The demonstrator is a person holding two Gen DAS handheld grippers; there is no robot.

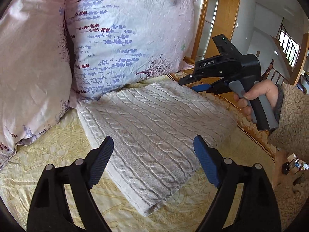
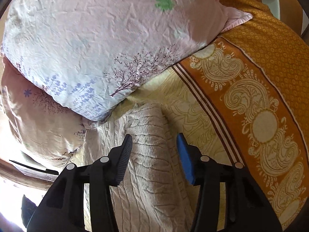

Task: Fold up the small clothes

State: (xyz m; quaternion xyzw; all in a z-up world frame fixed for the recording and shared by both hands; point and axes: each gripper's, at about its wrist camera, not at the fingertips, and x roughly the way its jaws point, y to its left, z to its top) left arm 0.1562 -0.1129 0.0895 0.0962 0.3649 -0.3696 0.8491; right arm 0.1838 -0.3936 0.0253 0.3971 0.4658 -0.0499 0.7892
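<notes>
Left wrist: cream cable-knit sweater point(image 1: 154, 135) folded flat (rectangle); both tools point(image 1: 153, 162) point(image 2: 154, 154) gape, holding nothing.

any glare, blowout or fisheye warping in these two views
Left wrist view: even daylight, sharp on the knit sweater; the wooden door frame bows from fisheye warping and the far window is bright. Right wrist view: blown-out white at the lower left edge, the orange bedspread border curves strongly, and the sweater near the lens looks slightly soft.

The left wrist view looks down from higher, the right from close, both sharing the folded cream cable-knit sweater point(image 1: 152, 135) point(image 2: 150, 154) and floral white pillow point(image 1: 131, 31) point(image 2: 100, 44).
</notes>
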